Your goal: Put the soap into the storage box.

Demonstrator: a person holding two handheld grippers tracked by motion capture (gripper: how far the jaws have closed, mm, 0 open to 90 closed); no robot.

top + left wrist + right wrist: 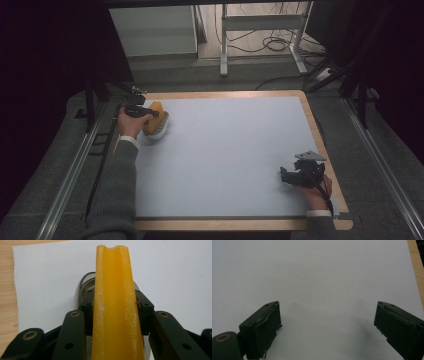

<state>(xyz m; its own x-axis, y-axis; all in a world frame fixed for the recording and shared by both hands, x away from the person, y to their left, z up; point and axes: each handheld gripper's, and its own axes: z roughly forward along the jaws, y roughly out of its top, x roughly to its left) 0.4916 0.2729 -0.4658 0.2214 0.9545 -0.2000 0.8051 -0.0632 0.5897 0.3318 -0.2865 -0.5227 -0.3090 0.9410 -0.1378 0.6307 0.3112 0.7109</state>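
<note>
Nearest us, our right tool (292, 176) rests idle at the worktop's (235, 150) near right edge, jaws spread wide over bare white sheet, hand low behind it. At the far left corner, our left tool (142, 113) is clamped on the yellow brush (116, 307), forearm stretched forward. We judge the grasp made; whether the brush has left the worktop we cannot tell.
</note>
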